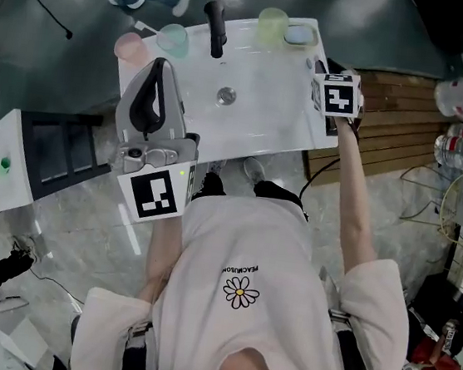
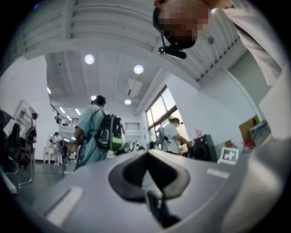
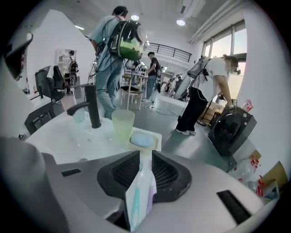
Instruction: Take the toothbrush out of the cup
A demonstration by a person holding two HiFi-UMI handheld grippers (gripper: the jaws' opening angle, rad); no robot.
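One toothbrush [image 3: 138, 200], in what looks like a clear wrapper, stands upright between the jaws of my right claw [image 3: 145, 157]. The pads are closed on it, so that claw is holding the toothbrush and nothing else. I carry it well to the right of the faucet [image 3: 93, 107], above the right edge of the sink [image 1: 258, 108], and it touches no cup.

The yellow-green cup [image 3: 122, 125] stands just right of the faucet and looks empty from here. The soap dish [image 3: 144, 139] lies a little further right of the faucet, touching or nearly touching that cup. A teal cup [image 1: 172, 39] stands just left of the faucet and a pink cup [image 1: 131, 46] further left; I see no toothbrush in either.

My left claw [image 2: 146, 154] hangs left of the faucet on the side nearer me. It points outward into the room, with its jaws together and nothing between them.

I judge the lifting-out itself done, since the toothbrush is clear of every cup rim. The step in hand is carrying it away. The next move, I think, calls for a steady grip, as a slick wrapper may slide between the pads. It also calls for a bare spot right of the faucet to lower the toothbrush onto, clear of the soap dish, before I open the jaws.
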